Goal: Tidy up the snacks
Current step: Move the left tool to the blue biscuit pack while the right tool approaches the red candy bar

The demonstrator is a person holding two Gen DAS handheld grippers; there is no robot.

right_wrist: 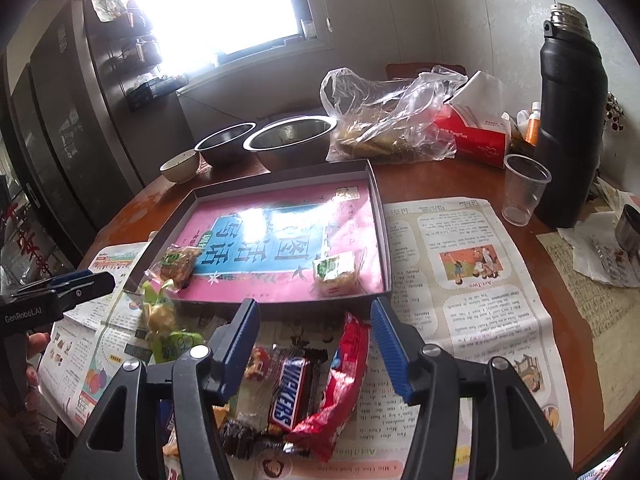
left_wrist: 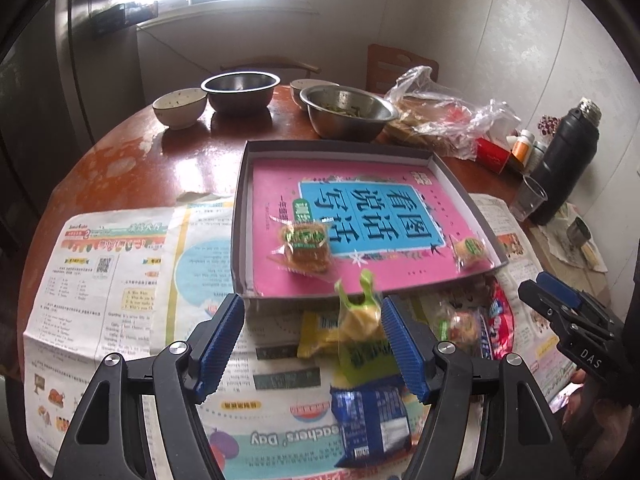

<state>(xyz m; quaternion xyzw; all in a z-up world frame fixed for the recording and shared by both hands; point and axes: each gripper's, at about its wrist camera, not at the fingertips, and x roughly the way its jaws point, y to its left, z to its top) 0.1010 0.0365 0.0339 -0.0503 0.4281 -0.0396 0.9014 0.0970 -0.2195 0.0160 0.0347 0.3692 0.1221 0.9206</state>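
A shallow grey cardboard box lined with a pink and blue book cover [left_wrist: 362,148] lay on the round wooden table [left_wrist: 160,152], holding two clear-wrapped snacks [left_wrist: 306,246], one near its front-left corner and one [right_wrist: 335,273] at its front-right corner. Just in front of the box, the left gripper [left_wrist: 312,344] hung released, gripping nothing, over a yellow packet [left_wrist: 320,330], a green-wrapped snack [left_wrist: 362,316] and a blue packet [left_wrist: 370,420] on the newspaper [left_wrist: 112,280]. The right gripper [right_wrist: 316,348] likewise stood unclenched and empty above a brown Snickers bar [right_wrist: 290,394] and a red wrapper [right_wrist: 344,384], also in front of the box.
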